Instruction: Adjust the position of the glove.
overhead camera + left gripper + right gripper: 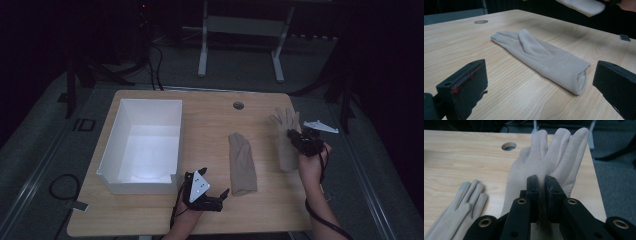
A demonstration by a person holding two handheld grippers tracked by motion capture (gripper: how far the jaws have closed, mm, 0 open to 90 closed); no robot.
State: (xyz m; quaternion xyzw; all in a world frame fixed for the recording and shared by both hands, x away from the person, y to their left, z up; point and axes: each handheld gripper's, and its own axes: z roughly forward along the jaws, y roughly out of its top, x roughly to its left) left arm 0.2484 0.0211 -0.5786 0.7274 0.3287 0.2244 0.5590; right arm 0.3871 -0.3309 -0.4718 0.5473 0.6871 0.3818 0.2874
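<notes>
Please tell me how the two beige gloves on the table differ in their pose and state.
The middle glove lies flat and free on the table, fingers together, while the right glove is pinched by the right tongs, fingers spread. The left tongs stand open just short of the middle glove's cuff, whereas the right glove is already gripped. Both are beige fabric with fingers pointing away from the person.

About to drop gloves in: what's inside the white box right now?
The white box looks empty: bare white floor and inner walls show in the high view. The strip of floor right behind its near wall is hidden by that wall.
</notes>
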